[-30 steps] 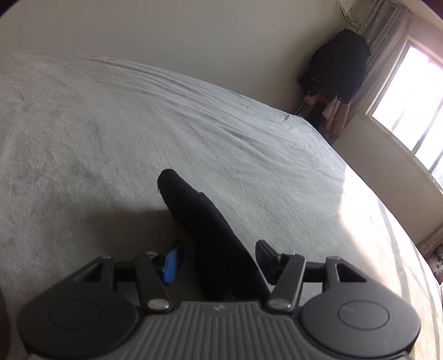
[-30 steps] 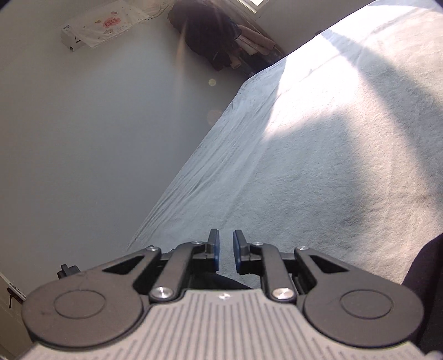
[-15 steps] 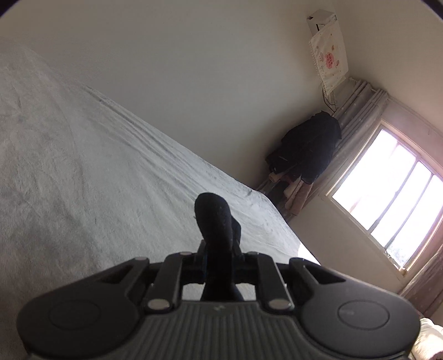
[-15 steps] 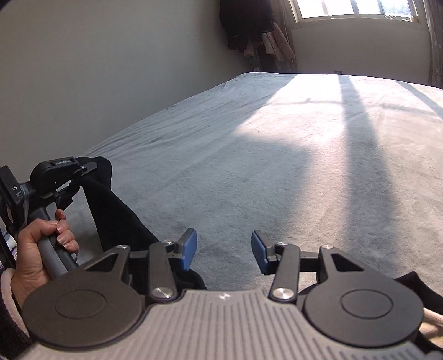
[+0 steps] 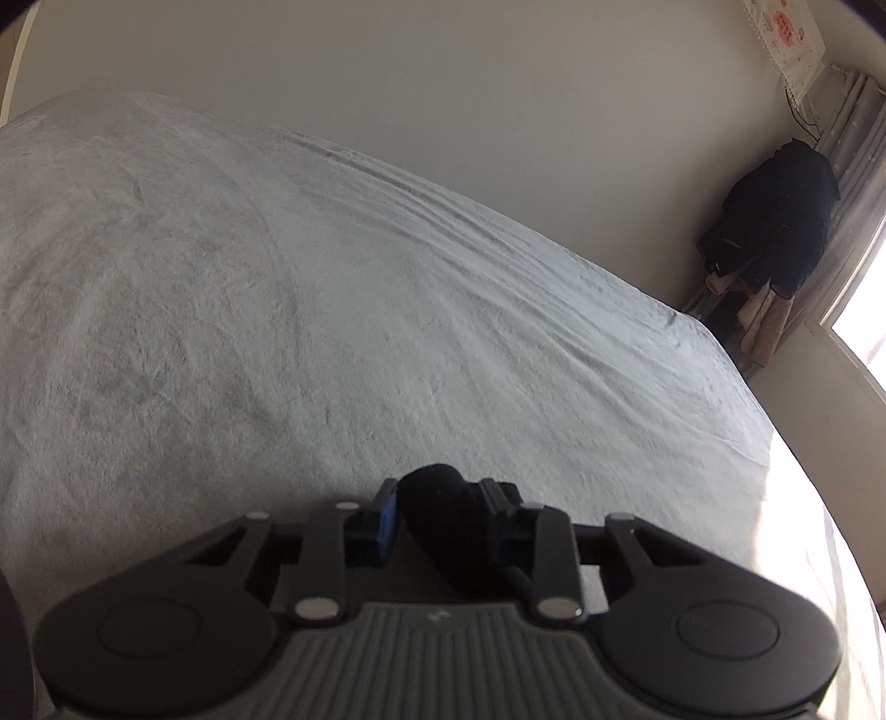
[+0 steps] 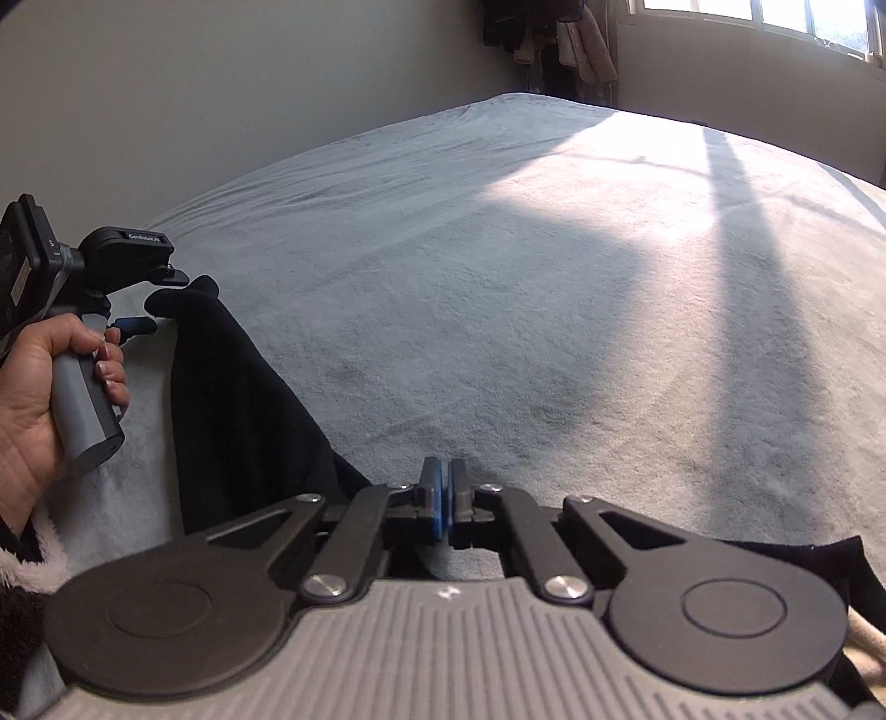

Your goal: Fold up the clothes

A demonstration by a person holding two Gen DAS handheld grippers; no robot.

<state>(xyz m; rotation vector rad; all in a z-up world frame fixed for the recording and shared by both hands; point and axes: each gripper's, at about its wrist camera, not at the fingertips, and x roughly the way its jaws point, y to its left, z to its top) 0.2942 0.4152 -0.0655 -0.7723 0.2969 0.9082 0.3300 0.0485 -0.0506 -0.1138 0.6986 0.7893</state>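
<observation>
A black garment (image 6: 243, 410) hangs as a dark strip from my left gripper (image 6: 166, 302) down to my right gripper (image 6: 444, 498). In the left wrist view my left gripper (image 5: 440, 507) is shut on a bunched end of the black garment (image 5: 437, 498), held above the grey bed cover (image 5: 277, 310). My right gripper is shut low over the grey bed cover (image 6: 554, 288), its blue pads pressed together at the garment's near edge. Black cloth spreads out from under it on both sides. A hand (image 6: 44, 387) holds the left gripper's handle.
The bed cover stretches wide ahead, with a sunlit patch (image 6: 637, 166) on the far side. A wall (image 5: 443, 99) runs along the bed's far edge. Dark coats (image 5: 775, 221) hang in the corner beside a curtain and a window (image 6: 775, 16).
My right gripper has gone from open to shut at the garment's near edge. My left gripper, still holding the black end, has tipped down toward the bed.
</observation>
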